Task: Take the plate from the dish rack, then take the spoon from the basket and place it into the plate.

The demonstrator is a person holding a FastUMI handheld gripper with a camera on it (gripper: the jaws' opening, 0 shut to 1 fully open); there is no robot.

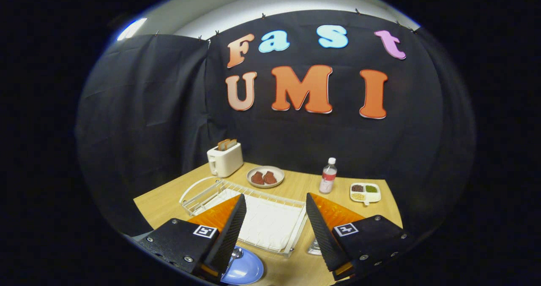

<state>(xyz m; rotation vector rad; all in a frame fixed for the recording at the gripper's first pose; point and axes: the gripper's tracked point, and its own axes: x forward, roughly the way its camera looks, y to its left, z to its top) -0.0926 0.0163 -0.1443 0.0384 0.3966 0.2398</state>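
The claw (274,216) stands wide open, holding nothing. The round blue plate (247,270) lies under its left finger, with a metal spoon (236,253) on it (partly hidden). The white wire dish rack (258,218) lies just ahead, between the fingers.

Round blue plate (245,270) flat on the wooden table, a metal spoon (236,254) resting in it, just before the empty white wire dish rack (249,212)

Black cloth wall (148,108) — wooden table (296,184)
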